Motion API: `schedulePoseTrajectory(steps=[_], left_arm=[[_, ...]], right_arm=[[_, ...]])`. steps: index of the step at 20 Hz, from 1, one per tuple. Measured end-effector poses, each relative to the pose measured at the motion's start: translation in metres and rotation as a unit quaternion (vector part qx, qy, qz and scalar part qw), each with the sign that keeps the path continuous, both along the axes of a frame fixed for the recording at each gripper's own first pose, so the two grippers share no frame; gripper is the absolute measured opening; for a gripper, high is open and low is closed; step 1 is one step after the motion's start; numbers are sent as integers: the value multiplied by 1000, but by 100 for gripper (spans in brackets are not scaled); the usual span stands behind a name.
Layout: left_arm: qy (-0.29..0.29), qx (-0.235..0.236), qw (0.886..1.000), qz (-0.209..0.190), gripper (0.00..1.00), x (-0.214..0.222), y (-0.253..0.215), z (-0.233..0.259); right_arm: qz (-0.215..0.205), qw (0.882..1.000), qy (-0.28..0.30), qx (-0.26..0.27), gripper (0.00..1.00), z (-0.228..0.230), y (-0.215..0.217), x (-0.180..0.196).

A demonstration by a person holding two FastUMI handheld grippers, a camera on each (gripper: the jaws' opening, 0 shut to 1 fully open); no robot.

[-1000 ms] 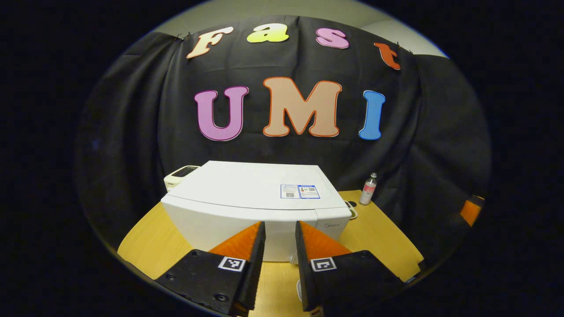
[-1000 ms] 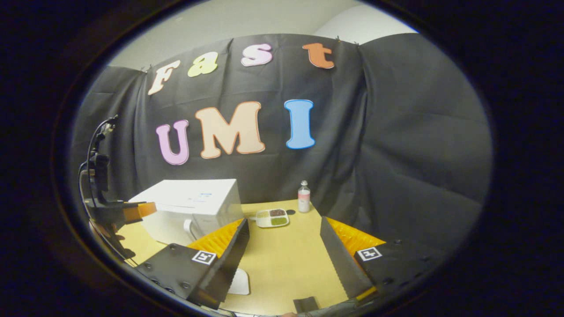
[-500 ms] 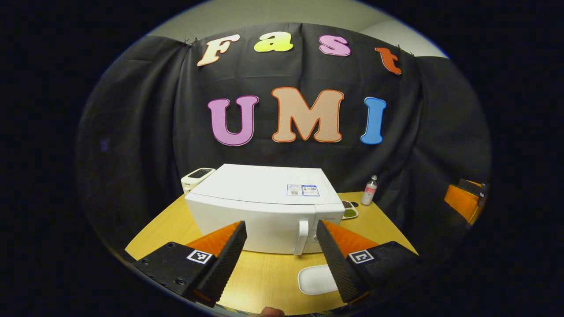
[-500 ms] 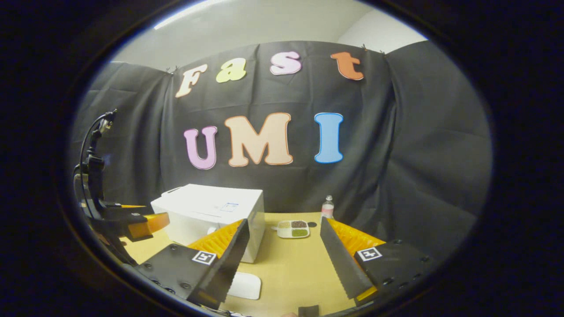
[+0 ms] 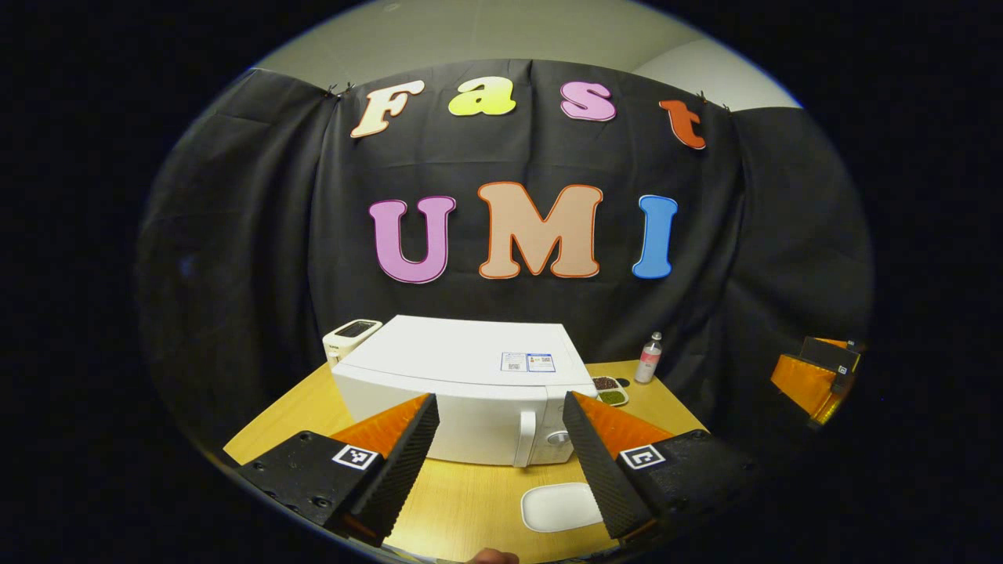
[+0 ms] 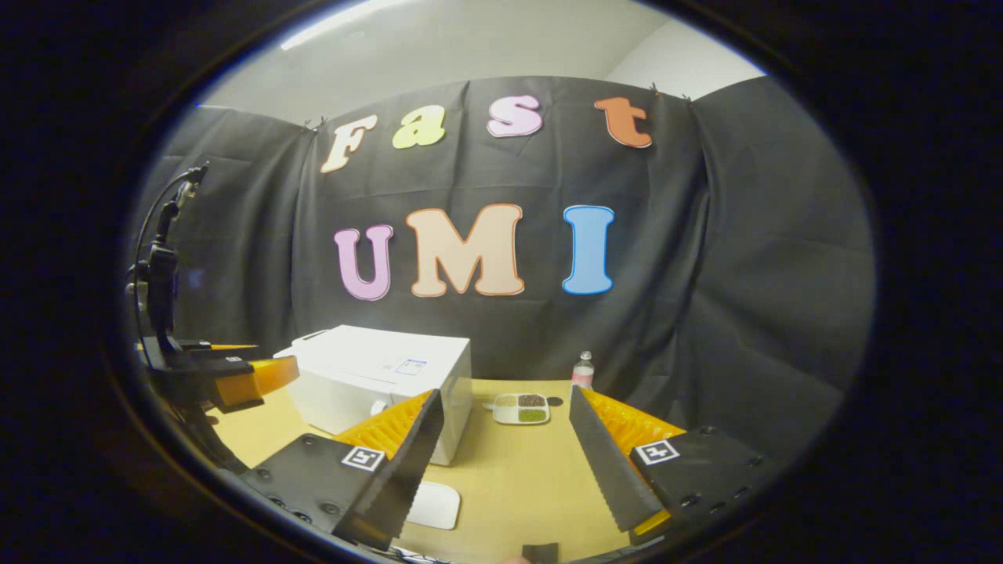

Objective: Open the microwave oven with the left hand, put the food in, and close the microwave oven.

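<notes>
Two grippers, both with fingers spread wide and holding nothing; door of the microwave oven [image 5: 462,384] shut, so the opening step is not yet begun.

Items, left to right as seen past the left gripper [image 5: 500,439]:
- Small white device [image 5: 351,335], beyond and outside the left finger, just beside the oven's far corner.
- Microwave oven, white, straight ahead between the fingers and apart from both tips. Standing on the wooden table [image 5: 462,501].
- Door handle [image 5: 527,439], upright, white, nearer the right finger than the left, with a round knob just beyond it.
- Flat white pad [image 5: 563,505], on the table below the handle, close against the right finger.
- Food tray [image 5: 610,389], divided, just beyond the right fingertip, beside the oven.
- Small bottle [image 5: 647,359], past the tray, near the cloth wall.
- Right gripper [image 5: 815,374], far outside the right finger.

Same stock past the right gripper [image 6: 505,462]: the left gripper off beyond its left finger, oven behind the left fingertip, tray between the fingers and well ahead.

Handling note (judgement): bring the left gripper forward and slightly rightward so the handle sits squarely between the fingers, close on its middle, then pull along the door's arc, not straight back. Keep the right gripper clear of the swing, ready for the tray.
</notes>
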State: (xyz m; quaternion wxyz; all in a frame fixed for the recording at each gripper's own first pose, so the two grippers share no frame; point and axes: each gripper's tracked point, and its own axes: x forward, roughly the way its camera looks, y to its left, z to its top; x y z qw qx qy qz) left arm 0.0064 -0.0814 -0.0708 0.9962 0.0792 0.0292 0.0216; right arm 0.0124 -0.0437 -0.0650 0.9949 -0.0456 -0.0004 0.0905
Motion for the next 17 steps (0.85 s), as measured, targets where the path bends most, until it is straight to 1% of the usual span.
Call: schedulePoseTrajectory(steps=[7,13,17], left_arm=[[0,8,1000,10,96,-7,0,-2],[13,10,1000,21,96,-10,4,-10],[18,11,1000,20,96,-7,-1,-12]], right_arm=[[7,1000,-1,3,92,-1,-1,-3],[15,1000,4,-1,92,-5,0,-1],[18,1000,9,0,92,-8,0,2]])
